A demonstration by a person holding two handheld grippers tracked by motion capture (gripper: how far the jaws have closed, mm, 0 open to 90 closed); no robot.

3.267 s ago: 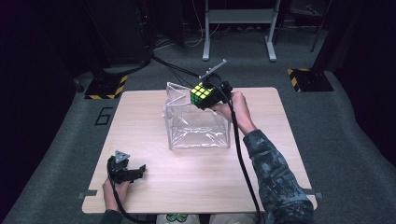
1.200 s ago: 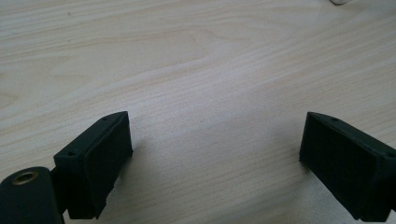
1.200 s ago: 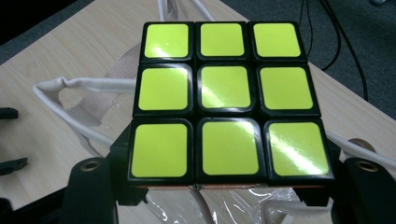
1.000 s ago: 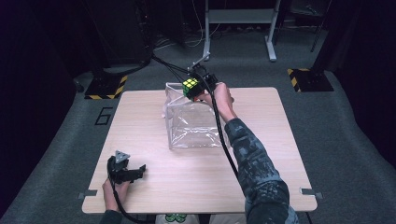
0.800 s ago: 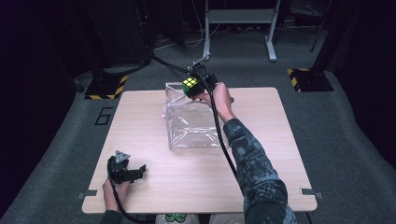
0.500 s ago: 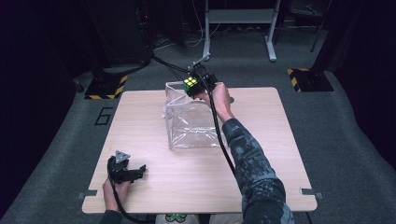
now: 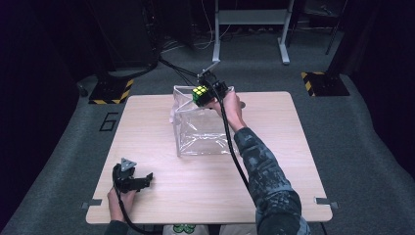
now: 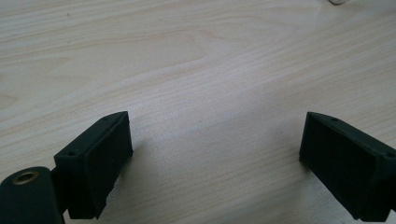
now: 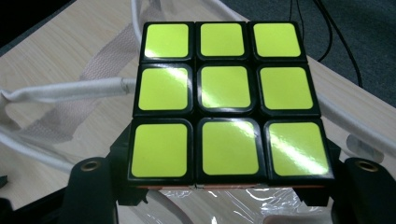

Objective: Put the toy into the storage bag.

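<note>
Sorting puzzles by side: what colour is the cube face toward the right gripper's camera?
Yellow, all nine squares of the cube; the right gripper view shows it best.

Cube point(image 7: 200, 93) in tongs point(image 7: 205, 92) above bag point(image 7: 200, 132)

A light wooden table point(image 7: 274, 196) stands on grey carpet point(image 7: 357, 132). Two yellow-and-black striped floor markers point(image 7: 111, 93) lie beyond its far corners, left and right. A grey metal stand point(image 7: 249, 22) rises farther back.
</note>
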